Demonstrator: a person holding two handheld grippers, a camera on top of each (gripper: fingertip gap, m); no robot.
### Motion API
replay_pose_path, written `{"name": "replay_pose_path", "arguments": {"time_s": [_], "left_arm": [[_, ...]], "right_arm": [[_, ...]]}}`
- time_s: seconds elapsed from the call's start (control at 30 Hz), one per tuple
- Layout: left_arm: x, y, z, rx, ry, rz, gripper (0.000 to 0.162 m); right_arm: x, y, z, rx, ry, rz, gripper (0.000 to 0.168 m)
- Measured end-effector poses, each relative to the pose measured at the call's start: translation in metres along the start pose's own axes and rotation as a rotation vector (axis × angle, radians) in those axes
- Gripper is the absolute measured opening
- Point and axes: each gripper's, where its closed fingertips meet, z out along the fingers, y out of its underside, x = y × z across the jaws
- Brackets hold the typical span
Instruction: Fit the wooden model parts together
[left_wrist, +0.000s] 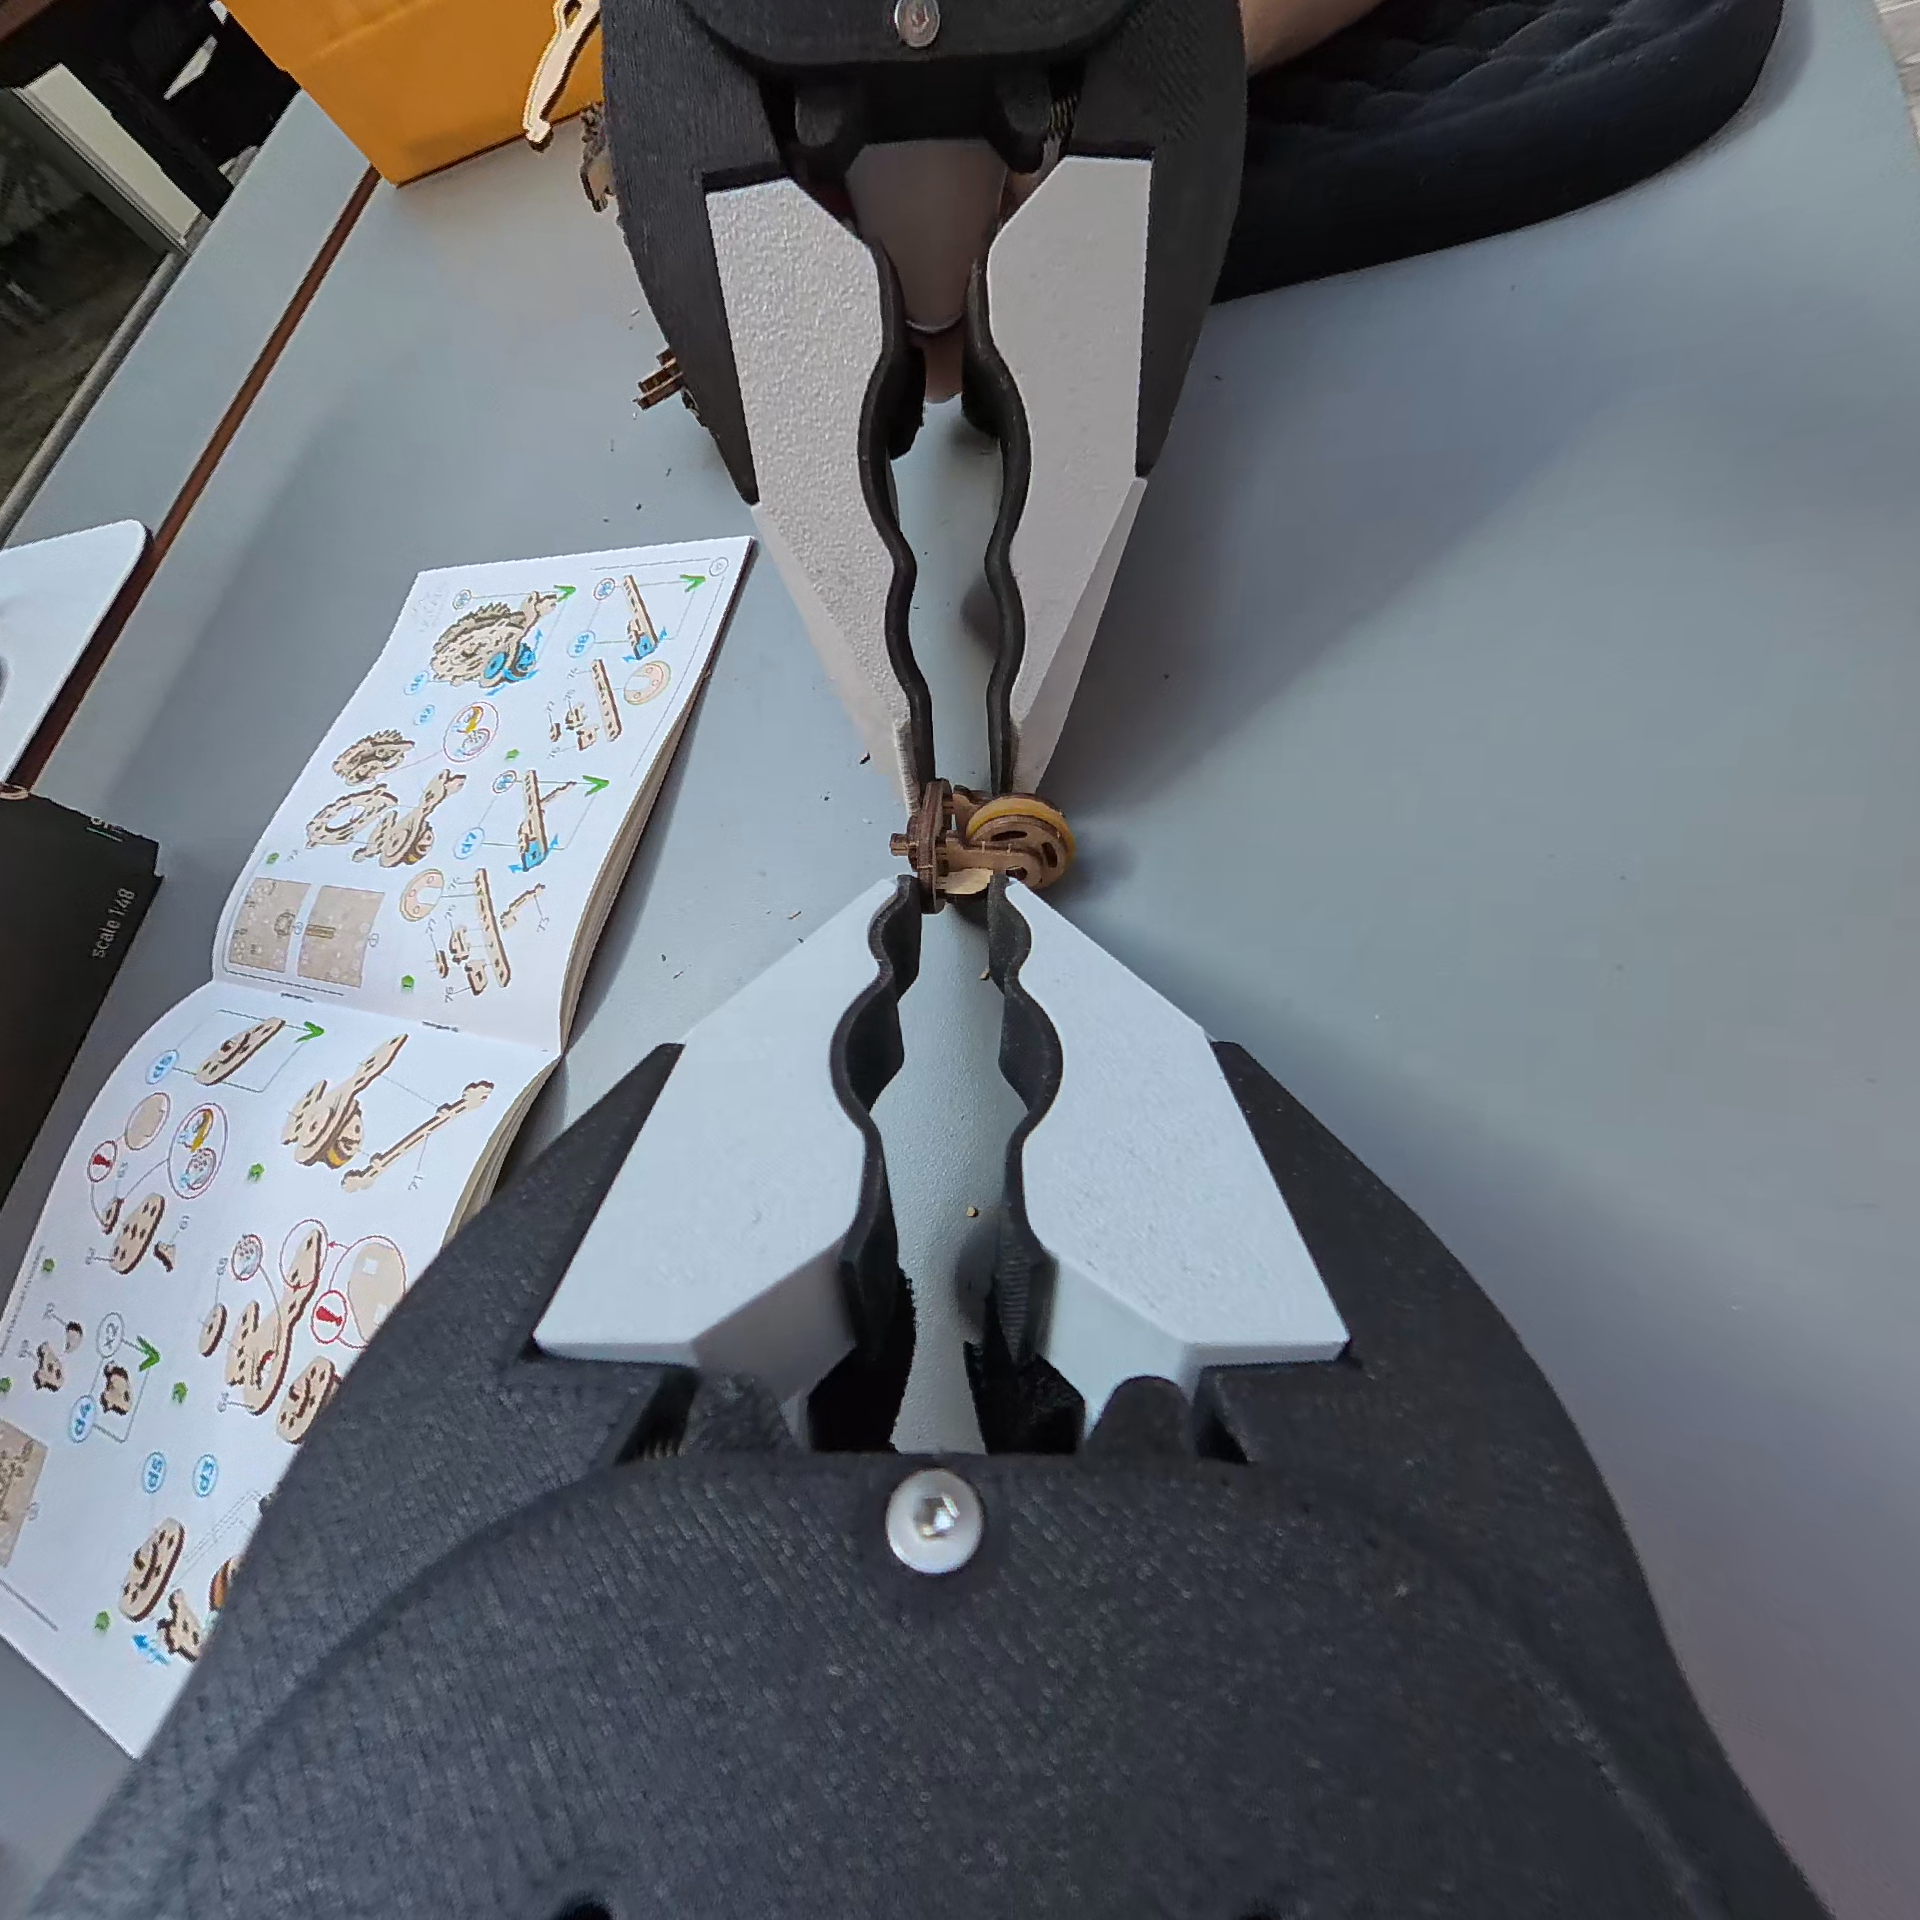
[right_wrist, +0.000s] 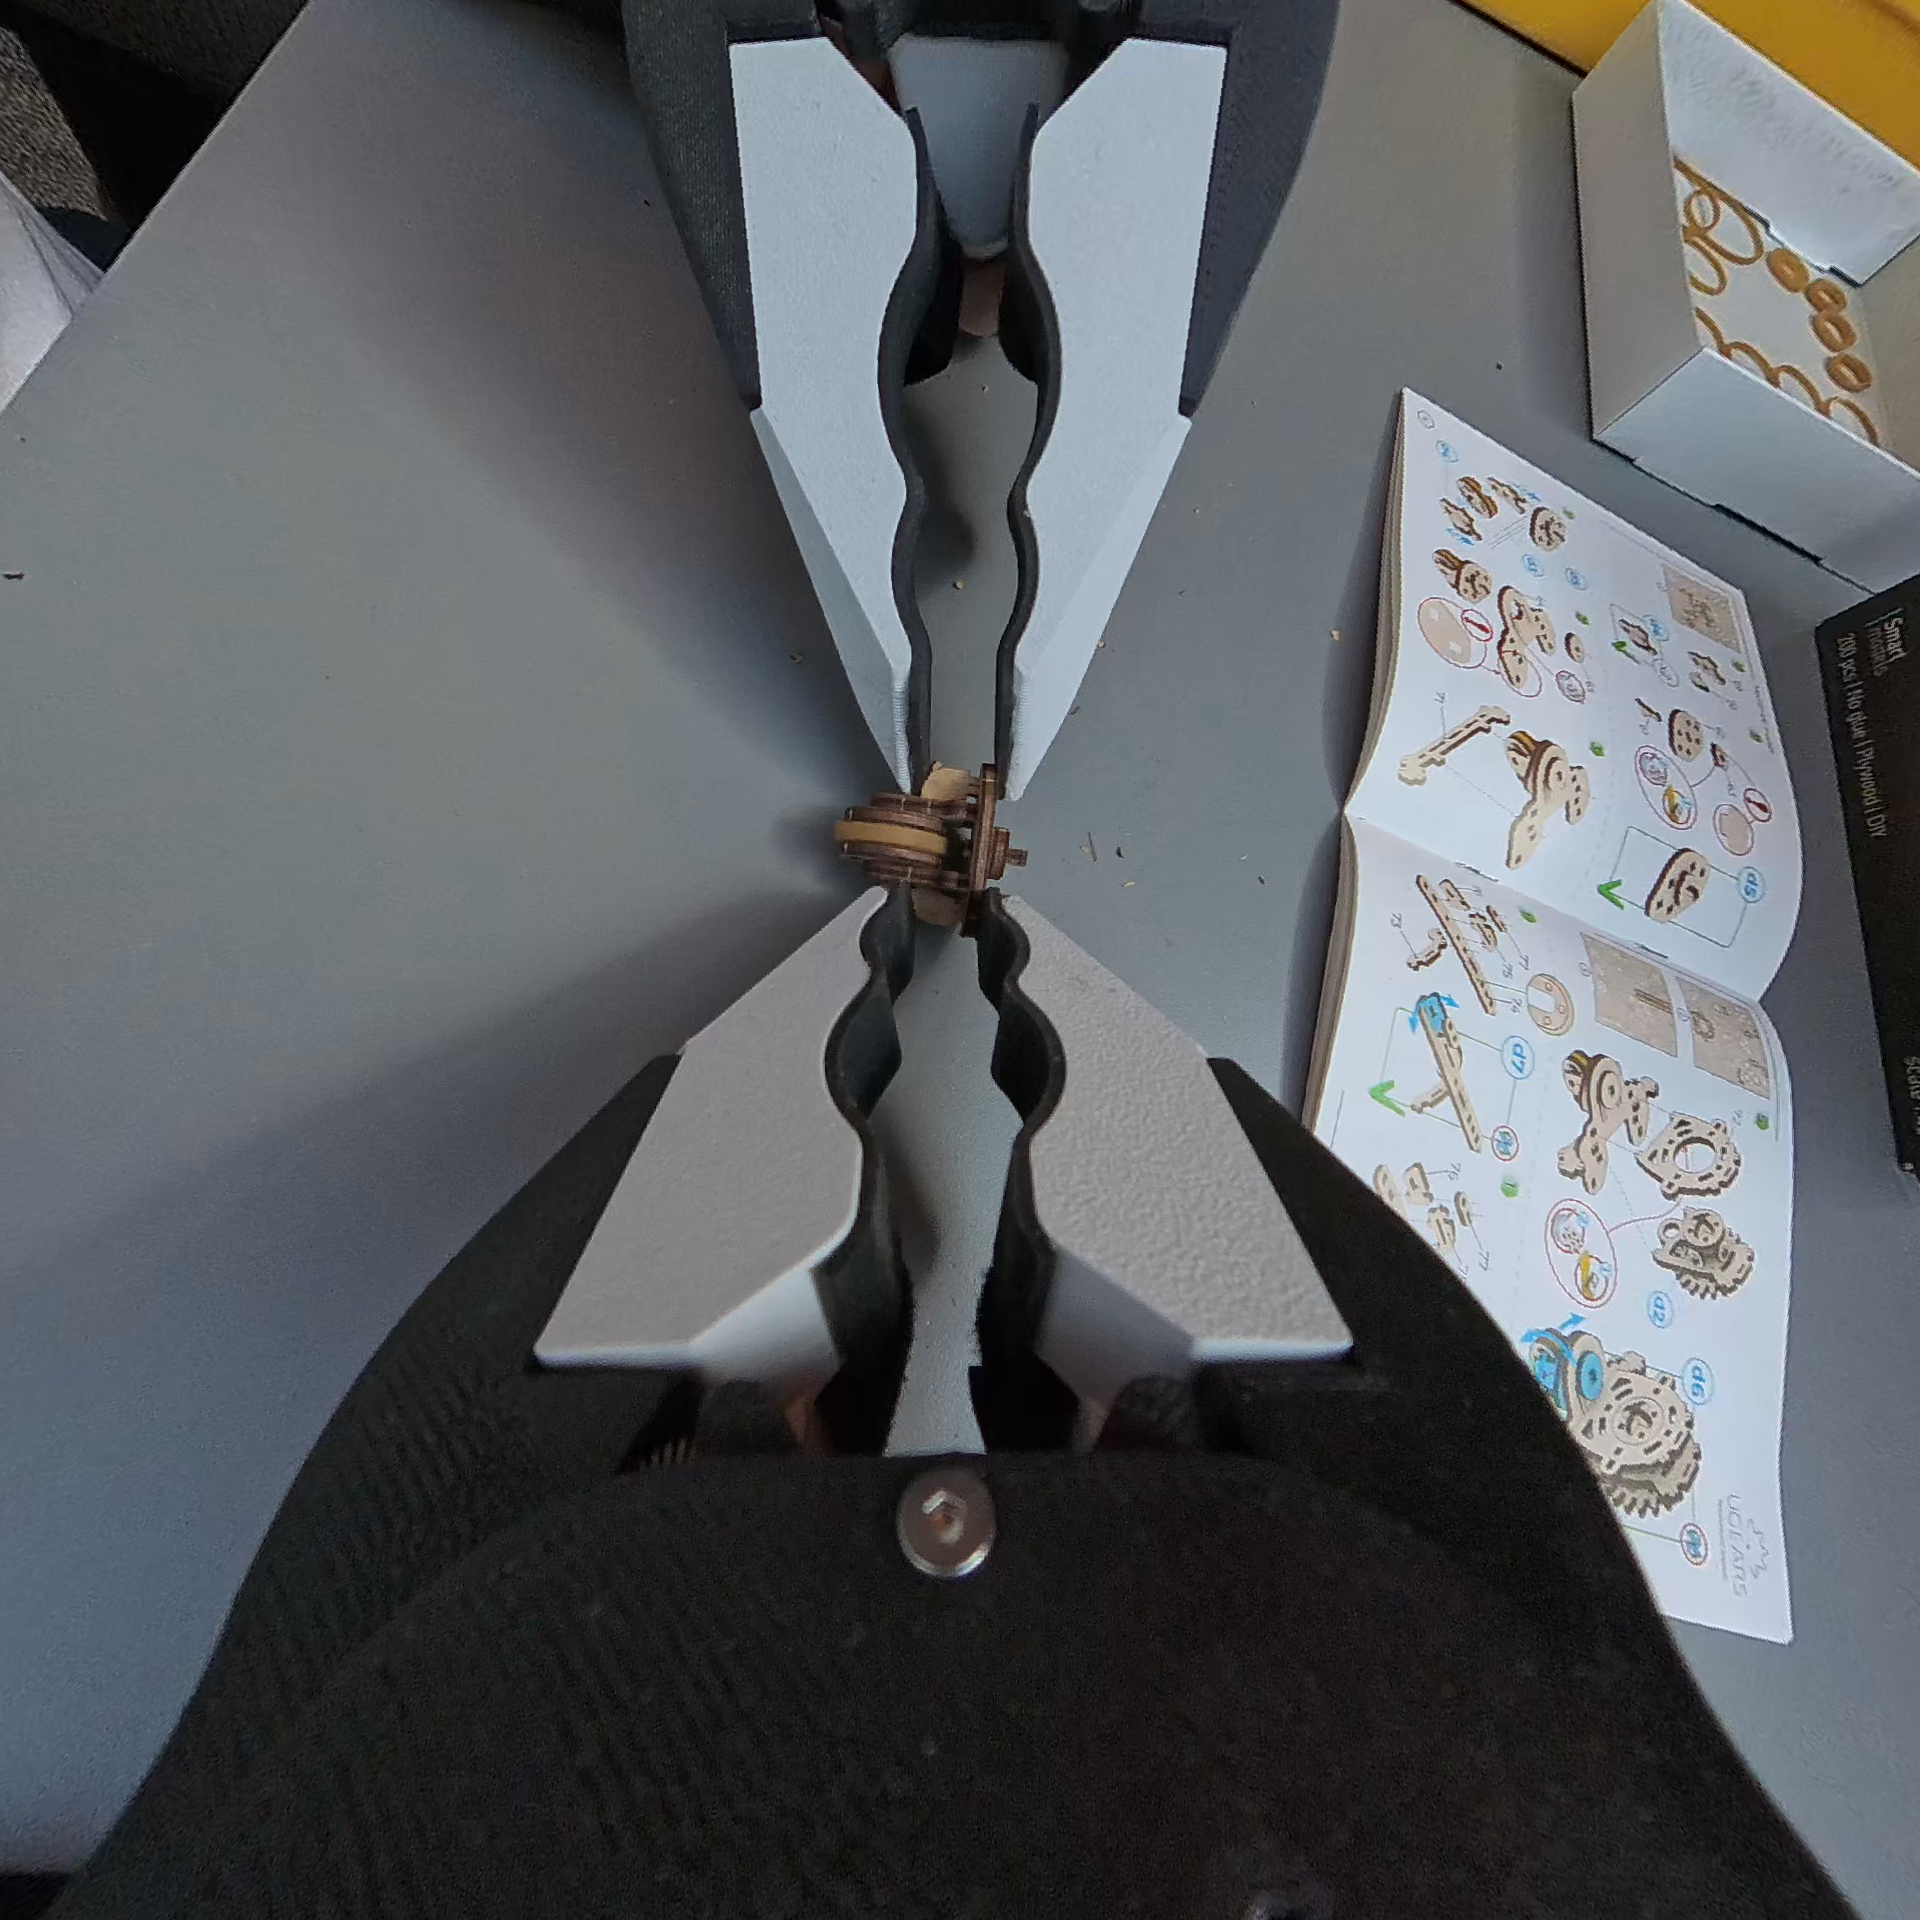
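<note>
Wooden parts (left_wrist: 977, 844) pinched between both fingertip pairs; left gripper (left_wrist: 954, 896) and right gripper (right_wrist: 940, 906) nearly closed on them. Parts look joined; seating probably unfinished.

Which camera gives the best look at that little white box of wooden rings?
The right wrist view. There the white box sits at the top right corner, its open side showing tan rings inside, beyond the instruction booklet. The left wrist view does not clearly show the box; only the booklet and other clutter on the grey table appear.
</note>
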Motion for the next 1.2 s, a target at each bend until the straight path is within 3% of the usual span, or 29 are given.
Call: {"name": "replay_pose_path", "arguments": {"time_s": [0.03, 0.17, 0.37, 0.53, 0.97, 1.2], "left_arm": [[0.000, 0.000, 0.000, 0.001, 0.001, -0.001, 0.011], [0.003, -0.001, -0.001, 0.010, 0.042, -0.020, 0.012], [0.005, -0.009, -0.002, 0.044, 0.019, -0.025, 0.036], [0.006, -0.018, 0.003, 0.069, -0.016, 0.035, 0.019], [0.000, -0.012, 0.001, 0.042, -0.032, 0.048, 0.025], [0.003, -0.011, 0.003, 0.032, -0.038, 0.125, 0.018]], "right_arm": [[0.000, 0.000, 0.000, 0.002, -0.003, 0.015, 0.011], [-0.003, 0.001, 0.000, 0.007, -0.039, 0.028, 0.012], [0.002, 0.006, -0.004, -0.006, -0.014, 0.023, 0.012], [0.000, 0.005, -0.003, -0.007, -0.020, 0.017, 0.012], [-0.001, 0.003, -0.003, 0.008, -0.021, 0.001, 0.013], [0.001, 0.004, -0.003, 0.000, -0.002, -0.021, 0.013]]}}
